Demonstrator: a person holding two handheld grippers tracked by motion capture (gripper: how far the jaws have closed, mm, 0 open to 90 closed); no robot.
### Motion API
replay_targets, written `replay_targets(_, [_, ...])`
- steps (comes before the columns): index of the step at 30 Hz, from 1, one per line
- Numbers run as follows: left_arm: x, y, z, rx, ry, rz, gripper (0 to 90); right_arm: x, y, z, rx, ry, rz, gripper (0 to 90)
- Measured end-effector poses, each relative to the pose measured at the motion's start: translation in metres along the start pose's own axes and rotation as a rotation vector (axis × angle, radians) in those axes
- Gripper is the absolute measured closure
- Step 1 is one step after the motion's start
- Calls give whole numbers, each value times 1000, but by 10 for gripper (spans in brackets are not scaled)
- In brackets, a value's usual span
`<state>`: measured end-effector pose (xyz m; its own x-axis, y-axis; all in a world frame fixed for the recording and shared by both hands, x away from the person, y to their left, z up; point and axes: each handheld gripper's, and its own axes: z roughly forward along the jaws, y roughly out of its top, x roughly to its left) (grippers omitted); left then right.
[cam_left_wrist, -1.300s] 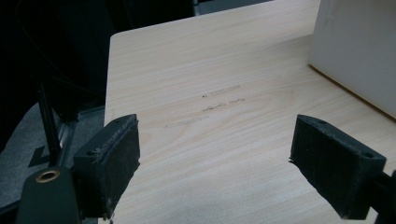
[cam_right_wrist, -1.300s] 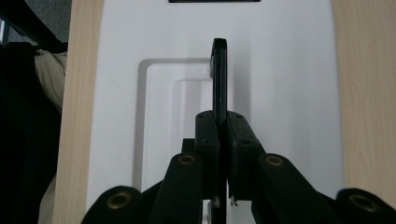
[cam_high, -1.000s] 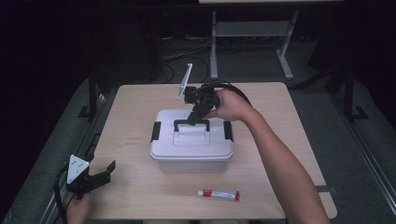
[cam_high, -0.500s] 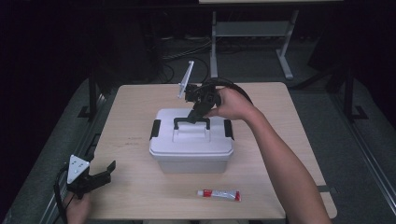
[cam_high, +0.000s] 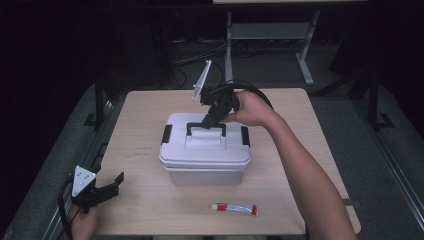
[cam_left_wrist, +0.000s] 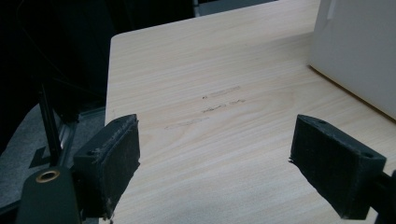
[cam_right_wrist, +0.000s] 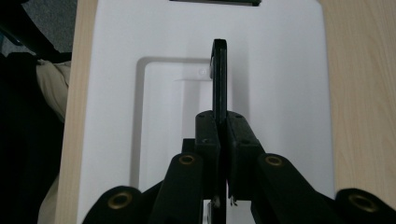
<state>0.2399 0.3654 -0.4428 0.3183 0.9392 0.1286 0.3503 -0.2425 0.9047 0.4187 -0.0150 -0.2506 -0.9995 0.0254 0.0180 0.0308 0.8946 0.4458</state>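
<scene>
A white lidded storage box (cam_high: 206, 150) sits near the middle of a pale wooden worktop (cam_high: 140, 135), seen from above. Its black carrying handle (cam_high: 205, 127) stands raised over the lid. The right gripper (cam_high: 212, 118) reaches in from the far side, held by a hand (cam_high: 250, 107), and its 2 fingers (cam_right_wrist: 207, 135) are pressed together on the handle's top bar. In the right gripper view the handle (cam_right_wrist: 219, 79) appears edge on, a thin black strip running straight away from between the closed fingers, with the white lid (cam_right_wrist: 280, 93) beneath it.

The left gripper (cam_high: 107, 188) is at the near left corner of the worktop, well apart from the box. In the left gripper view its 2 fingers (cam_left_wrist: 112, 158) are spread wide with nothing between them, bare wood (cam_left_wrist: 210, 140) below, and a white side of the box (cam_left_wrist: 359, 51) at the upper right.

A small white tube with red ends (cam_high: 234, 208) lies flat near the front edge, in front of the box
</scene>
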Motion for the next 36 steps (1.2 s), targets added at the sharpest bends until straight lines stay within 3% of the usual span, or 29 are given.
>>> replay_targets(8, [-1,0,0,-1,-2,-3,149,4,-5,-14,-16,-14,2,847])
replay_targets(17, [-1,0,1,-2,-2,-1,149,11,-22,-36,-30,-44,28,847])
replay_targets(36, [-3,1,1,4,-1,6,149,26,-91,-77,-31,-131,127,847])
